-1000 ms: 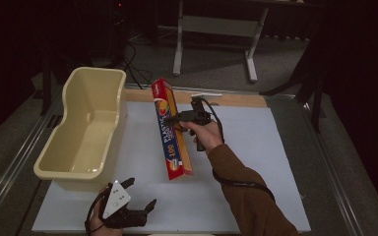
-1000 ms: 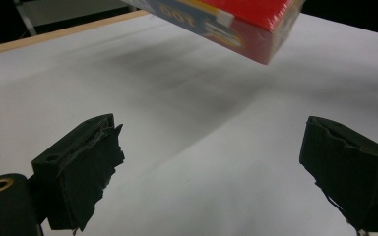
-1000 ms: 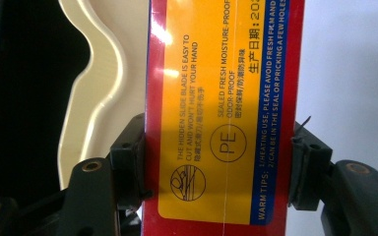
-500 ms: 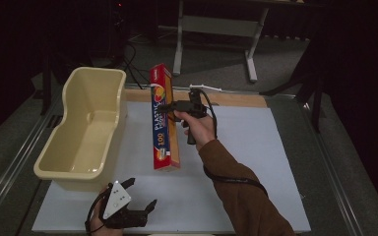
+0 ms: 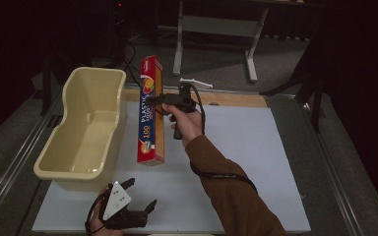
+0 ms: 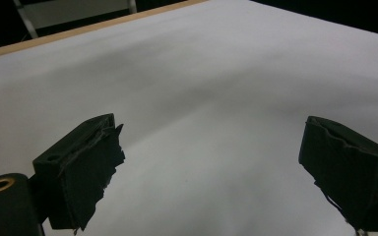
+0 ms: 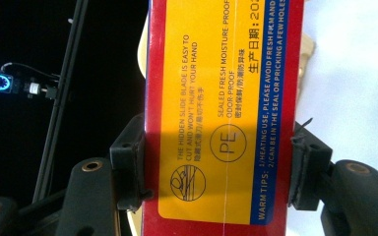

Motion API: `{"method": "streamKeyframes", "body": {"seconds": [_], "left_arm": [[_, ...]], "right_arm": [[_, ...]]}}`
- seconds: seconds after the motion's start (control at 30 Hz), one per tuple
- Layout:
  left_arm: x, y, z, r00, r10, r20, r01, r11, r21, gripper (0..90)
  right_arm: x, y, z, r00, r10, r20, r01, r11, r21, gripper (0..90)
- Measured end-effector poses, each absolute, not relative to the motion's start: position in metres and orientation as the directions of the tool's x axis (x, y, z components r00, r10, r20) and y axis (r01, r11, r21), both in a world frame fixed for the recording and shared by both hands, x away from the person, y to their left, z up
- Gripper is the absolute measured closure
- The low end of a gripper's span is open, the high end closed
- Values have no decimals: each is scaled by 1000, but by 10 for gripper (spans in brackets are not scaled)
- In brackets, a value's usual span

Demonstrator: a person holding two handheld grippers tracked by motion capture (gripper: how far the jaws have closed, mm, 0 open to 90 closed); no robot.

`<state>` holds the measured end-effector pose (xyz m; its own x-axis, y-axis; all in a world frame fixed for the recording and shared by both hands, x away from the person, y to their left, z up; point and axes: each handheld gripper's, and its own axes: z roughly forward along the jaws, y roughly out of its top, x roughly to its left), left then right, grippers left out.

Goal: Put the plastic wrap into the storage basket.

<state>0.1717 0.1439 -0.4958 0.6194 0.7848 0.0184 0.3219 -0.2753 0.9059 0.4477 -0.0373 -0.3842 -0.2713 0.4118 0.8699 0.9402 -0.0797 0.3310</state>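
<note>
High view: right gripper (image 5: 152,100) pinches plastic wrap box (image 5: 151,118), held above the white mat just right of cream tub (image 5: 86,130). Left gripper (image 5: 140,196) sits near edge, spread.
Left gripper view: 2 jaws apart, white mat (image 6: 216,88) between.
Right gripper view: jaws clamp box sides.

The plastic wrap box (image 5: 151,110) sits between the jaws of the right claw (image 5: 150,100), above the desk (image 5: 256,162). Left of that claw, just beside the box, stands the tub (image 5: 86,129). The left claw (image 5: 140,195) lies nearer the person, before the tub.
</note>
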Motion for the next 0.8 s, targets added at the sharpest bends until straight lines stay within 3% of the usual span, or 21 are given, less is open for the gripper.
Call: {"method": "streamKeyframes", "body": {"seconds": [0.8], "left_arm": [[170,143,-495,621,784,19,307,-265,914,92]], "right_arm": [[435,9,-367,-306,356,883,930,-87,358,390]]}}
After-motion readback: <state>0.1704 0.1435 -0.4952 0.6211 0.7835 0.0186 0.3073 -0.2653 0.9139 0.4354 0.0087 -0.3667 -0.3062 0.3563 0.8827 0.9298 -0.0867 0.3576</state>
